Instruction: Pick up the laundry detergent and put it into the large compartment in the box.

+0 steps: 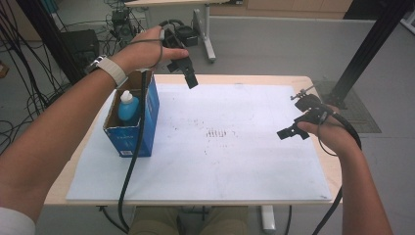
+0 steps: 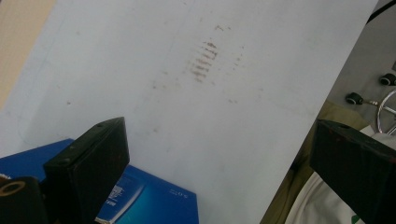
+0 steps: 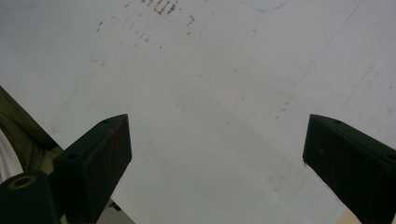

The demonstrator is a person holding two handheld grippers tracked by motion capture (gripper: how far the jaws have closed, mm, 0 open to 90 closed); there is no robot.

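A blue cardboard box [image 1: 133,123] stands open at the left of the white board [image 1: 235,161], with a blue bottle with a white cap [image 1: 128,106] upright inside it. My left gripper [image 1: 188,73] hangs in the air above the board's far edge, just right of the box, open and empty. In the left gripper view the box [image 2: 154,198] lies below its wide-apart jaws. My right gripper [image 1: 298,125] is held over the board's right edge, open, with nothing between its jaws. The right gripper view looks down on bare board [image 3: 219,93].
The white board carries faint brown scuff marks [image 1: 215,133] near its middle. It lies on a wooden table [image 1: 63,176]. Cables and dark equipment [image 1: 78,44] sit on the floor beyond the table at left. A black frame post [image 1: 364,54] rises at the far right.
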